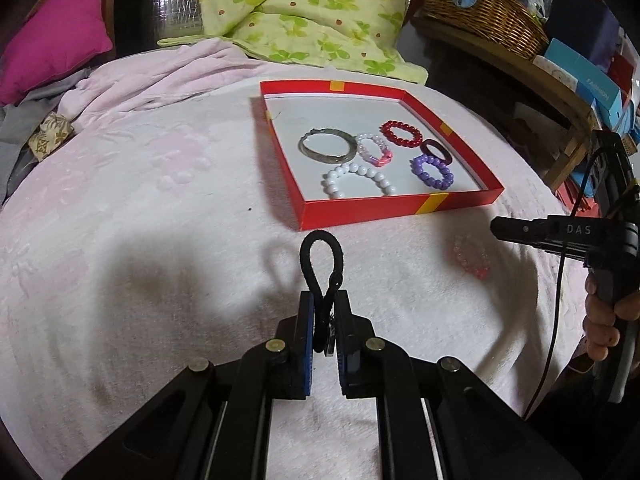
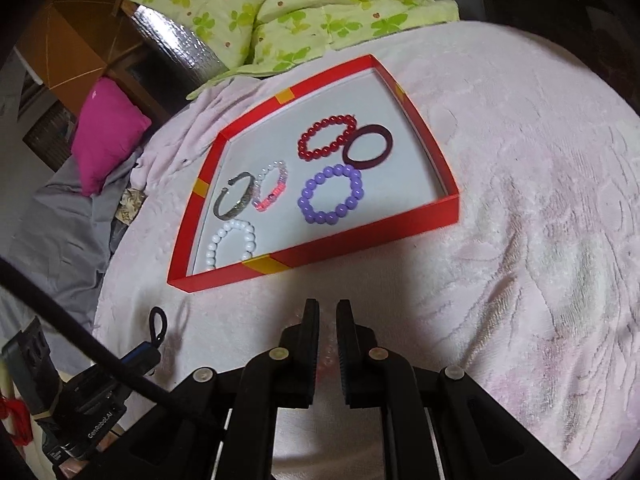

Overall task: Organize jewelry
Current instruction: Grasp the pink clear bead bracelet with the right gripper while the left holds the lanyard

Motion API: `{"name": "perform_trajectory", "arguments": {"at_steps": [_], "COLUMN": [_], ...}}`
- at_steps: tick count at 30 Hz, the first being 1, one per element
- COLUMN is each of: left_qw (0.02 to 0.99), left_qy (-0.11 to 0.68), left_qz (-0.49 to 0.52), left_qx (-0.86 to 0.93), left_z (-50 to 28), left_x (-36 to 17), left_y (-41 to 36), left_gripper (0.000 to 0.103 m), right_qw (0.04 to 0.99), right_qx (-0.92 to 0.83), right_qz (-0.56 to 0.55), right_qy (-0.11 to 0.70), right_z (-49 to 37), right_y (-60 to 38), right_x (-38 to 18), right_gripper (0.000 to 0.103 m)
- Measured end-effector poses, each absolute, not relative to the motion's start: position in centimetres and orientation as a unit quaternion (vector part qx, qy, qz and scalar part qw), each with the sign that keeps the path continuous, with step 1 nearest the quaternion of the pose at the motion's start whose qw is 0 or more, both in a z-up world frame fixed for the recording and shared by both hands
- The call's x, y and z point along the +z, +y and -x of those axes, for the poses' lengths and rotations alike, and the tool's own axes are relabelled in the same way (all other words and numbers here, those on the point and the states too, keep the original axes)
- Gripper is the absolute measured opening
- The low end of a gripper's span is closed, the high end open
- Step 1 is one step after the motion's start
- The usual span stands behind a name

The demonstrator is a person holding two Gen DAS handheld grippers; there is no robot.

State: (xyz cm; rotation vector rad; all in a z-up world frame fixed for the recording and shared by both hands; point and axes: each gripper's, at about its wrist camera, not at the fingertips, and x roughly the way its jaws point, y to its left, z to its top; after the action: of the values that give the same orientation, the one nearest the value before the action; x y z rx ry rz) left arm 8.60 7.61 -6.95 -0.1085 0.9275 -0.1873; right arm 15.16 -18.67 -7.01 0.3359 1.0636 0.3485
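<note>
Left gripper [image 1: 324, 300]: jaws narrow, clamped on black cord bracelet [image 1: 322, 256]; its loop sticks out past the tips, above the pink blanket [image 1: 160, 200].
Right gripper [image 2: 327, 312]: jaws nearly closed over pale pink bead bracelet [image 1: 472, 258]; whether they grip it, cannot tell.
Red tray [image 1: 400, 210]: just ahead of both grippers, holding six bracelets.
Hand [image 1: 604, 320]: on right gripper's handle.
</note>
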Motion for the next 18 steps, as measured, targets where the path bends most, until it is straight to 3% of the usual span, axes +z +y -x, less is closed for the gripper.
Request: {"name": "perform_trajectory", "arguments": {"at_steps": [7, 11, 13, 15, 18], "left_qw": [0.887, 0.887, 0.887, 0.887, 0.887], "left_qy": [0.451, 0.450, 0.450, 0.450, 0.450], "left_qz": [0.047, 0.042, 0.042, 0.042, 0.042], "left_qx": [-0.091, -0.093, -0.091, -0.091, -0.091], "left_z": [-8.7, -8.5, -8.5, -8.4, -8.4], "left_x": [-7.1, -7.1, -7.0, -7.0, -7.0], "left_y": [7.1, 6.8, 7.0, 7.1, 7.0], "left_gripper": [0.010, 0.010, 0.010, 0.010, 0.010], "right_qw": [0.822, 0.815, 0.822, 0.829, 0.845], "right_qx": [0.168, 0.162, 0.159, 0.156, 0.138], "right_qz": [-0.154, -0.133, -0.118, -0.091, -0.033], "right_qy": [0.522, 0.540, 0.533, 0.530, 0.515], "right_z": [-15.3, -15.3, -15.2, -15.1, -14.7], "right_y": [-18.5, -17.1, -16.6, -16.0, -15.0], "right_x": [-7.7, -8.5, -8.6, -8.8, -9.0], "right_gripper": [0.012, 0.037, 0.037, 0.036, 0.015]}}
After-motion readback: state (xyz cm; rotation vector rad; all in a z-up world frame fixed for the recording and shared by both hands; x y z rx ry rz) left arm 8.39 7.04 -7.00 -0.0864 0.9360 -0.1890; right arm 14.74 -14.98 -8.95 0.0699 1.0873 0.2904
